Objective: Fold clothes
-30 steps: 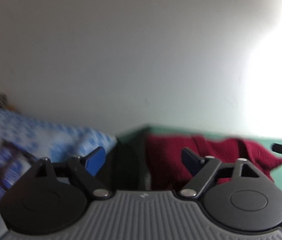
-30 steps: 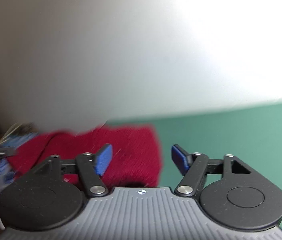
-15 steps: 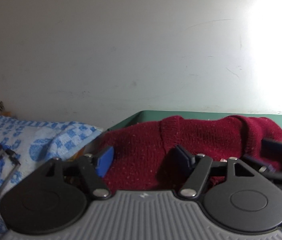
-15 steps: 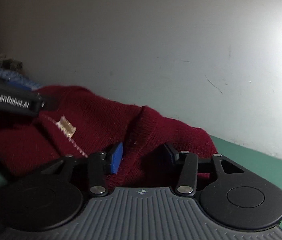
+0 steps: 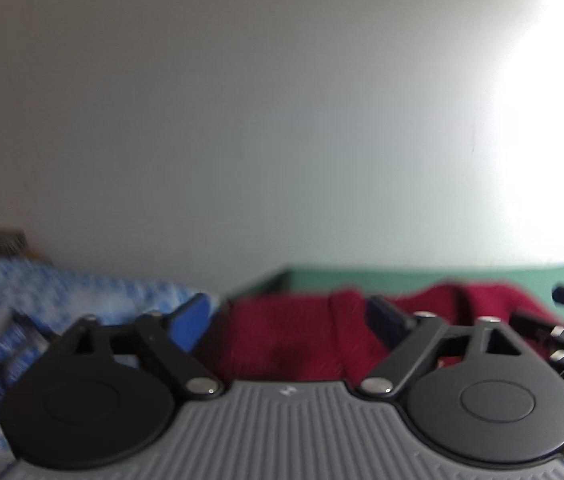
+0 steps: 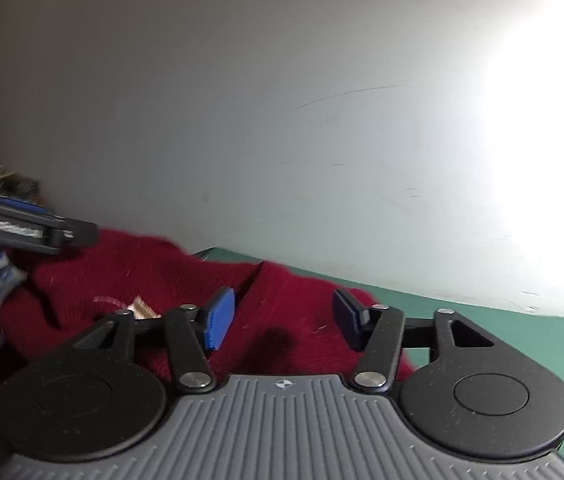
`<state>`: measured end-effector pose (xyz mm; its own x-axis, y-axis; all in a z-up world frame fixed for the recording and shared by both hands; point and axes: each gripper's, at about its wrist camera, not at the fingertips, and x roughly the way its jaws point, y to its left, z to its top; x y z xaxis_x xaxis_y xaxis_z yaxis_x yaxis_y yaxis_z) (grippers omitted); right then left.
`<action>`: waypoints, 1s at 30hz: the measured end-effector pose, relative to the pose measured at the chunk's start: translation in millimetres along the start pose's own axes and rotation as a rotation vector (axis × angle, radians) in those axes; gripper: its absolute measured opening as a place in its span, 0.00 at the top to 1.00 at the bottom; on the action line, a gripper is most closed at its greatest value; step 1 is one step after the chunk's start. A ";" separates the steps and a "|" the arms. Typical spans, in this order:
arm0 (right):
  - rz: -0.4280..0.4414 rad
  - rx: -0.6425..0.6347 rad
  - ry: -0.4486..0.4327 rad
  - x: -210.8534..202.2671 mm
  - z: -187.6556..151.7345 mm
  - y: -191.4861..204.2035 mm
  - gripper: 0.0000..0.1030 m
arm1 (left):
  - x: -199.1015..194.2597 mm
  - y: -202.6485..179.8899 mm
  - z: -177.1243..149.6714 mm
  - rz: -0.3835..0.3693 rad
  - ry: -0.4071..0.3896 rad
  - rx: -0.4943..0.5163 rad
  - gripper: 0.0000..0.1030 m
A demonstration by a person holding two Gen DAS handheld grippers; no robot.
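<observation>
I see my left gripper (image 5: pixel 287 314) opening wide, and my right gripper (image 6: pixel 283 318) is opening too; neither pinches anything. The dark red knitted sweater (image 6: pixel 154 276) lies crumpled on the green table (image 6: pixel 521 328) just ahead of both. White lettering on the other gripper's side is too blurred to read.

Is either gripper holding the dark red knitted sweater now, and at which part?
Neither. Both jaws are opening, pads clear of the dark red knitted sweater: left gripper, right gripper.
</observation>
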<state>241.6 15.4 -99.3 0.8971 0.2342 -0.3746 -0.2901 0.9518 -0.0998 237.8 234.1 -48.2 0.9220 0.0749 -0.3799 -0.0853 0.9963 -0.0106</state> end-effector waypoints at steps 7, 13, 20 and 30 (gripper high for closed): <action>-0.132 0.127 0.119 -49.4 21.8 12.8 0.28 | -76.8 -28.2 0.7 0.075 -0.013 0.023 0.01; -0.147 0.152 0.159 -91.9 17.0 18.0 0.20 | -96.0 -37.8 -29.7 0.070 0.142 -0.027 0.01; -0.263 0.148 0.231 -104.6 10.1 12.4 0.07 | -125.8 -71.4 -47.1 0.059 0.254 -0.004 0.01; -0.141 0.148 0.272 -175.5 -0.8 -25.1 0.07 | -198.9 -120.3 -51.2 0.124 0.284 -0.001 0.01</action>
<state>91.2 -49.7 -31.8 0.7974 0.0561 -0.6009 -0.1005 0.9941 -0.0405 45.3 97.2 -18.7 0.7622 0.1812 -0.6214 -0.1914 0.9802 0.0511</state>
